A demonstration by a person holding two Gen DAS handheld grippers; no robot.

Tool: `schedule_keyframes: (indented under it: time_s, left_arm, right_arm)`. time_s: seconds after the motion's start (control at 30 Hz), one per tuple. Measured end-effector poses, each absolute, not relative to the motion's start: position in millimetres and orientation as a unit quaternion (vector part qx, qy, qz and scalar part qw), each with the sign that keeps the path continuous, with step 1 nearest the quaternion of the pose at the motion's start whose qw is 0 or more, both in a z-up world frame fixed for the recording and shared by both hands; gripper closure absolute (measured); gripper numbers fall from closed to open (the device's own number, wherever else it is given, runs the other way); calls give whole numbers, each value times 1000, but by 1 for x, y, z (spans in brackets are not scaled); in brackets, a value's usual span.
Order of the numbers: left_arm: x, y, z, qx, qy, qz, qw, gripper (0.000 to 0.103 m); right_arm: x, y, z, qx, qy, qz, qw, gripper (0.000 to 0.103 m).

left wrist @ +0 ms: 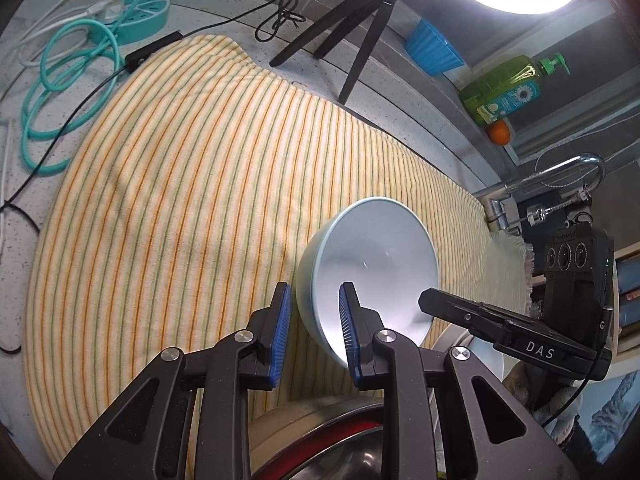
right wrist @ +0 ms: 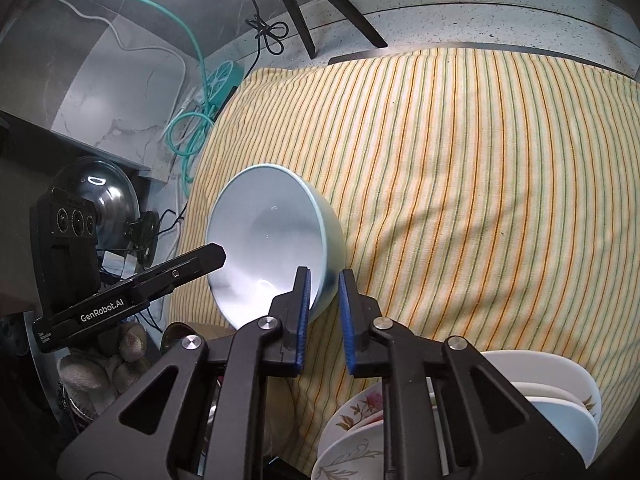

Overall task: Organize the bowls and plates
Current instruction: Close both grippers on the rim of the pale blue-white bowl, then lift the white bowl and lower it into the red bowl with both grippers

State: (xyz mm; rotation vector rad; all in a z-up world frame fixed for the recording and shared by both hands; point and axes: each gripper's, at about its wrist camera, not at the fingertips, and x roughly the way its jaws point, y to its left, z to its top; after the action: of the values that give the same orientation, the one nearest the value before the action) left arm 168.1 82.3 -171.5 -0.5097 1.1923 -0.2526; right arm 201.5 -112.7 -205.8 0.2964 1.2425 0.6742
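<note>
Bowl [left wrist: 370, 264], pale blue and tilted up on its side, sits low and a little right of centre in the left wrist view, above a yellow striped cloth [left wrist: 180, 200] that covers most of the speckled desk [left wrist: 24, 288]. Both tools grip its rim from opposite sides. The left tool [left wrist: 316, 332] has its blue pads narrowly spaced with the near rim between them, one pad [left wrist: 347, 328] inside the bowl and the other outside against the wall. The right tool [left wrist: 430, 300] reaches in from the lower right of that frame, its black finger tip at the bowl's far edge.

In the right wrist view the bowl [right wrist: 272, 240] lies just left of centre, its opening facing left. The right tool [right wrist: 325, 312] has its jaws drawn close on the rim, one pad [right wrist: 304, 312] inside and one outside. The left tool [right wrist: 208, 256] comes in from the left, held by a gloved hand [right wrist: 104, 364] at the lower left.

Stacked plates [right wrist: 552, 396], some with floral print, stand at the lower right of the right wrist view. A black tripod [left wrist: 360, 20], a teal cable [left wrist: 60, 100] and a green soap bottle [left wrist: 508, 84] lie along the top of the left wrist view, with a tap [left wrist: 560, 176] at right.
</note>
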Motion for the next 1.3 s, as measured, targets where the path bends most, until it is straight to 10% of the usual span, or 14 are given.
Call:
schedule_keyframes:
  time_s: [1.3]
  left_arm:
    - [89,95,-101,-245,502,-127,820,83]
  right_arm:
    - [116,-116,-139,129,532,370,750,90]
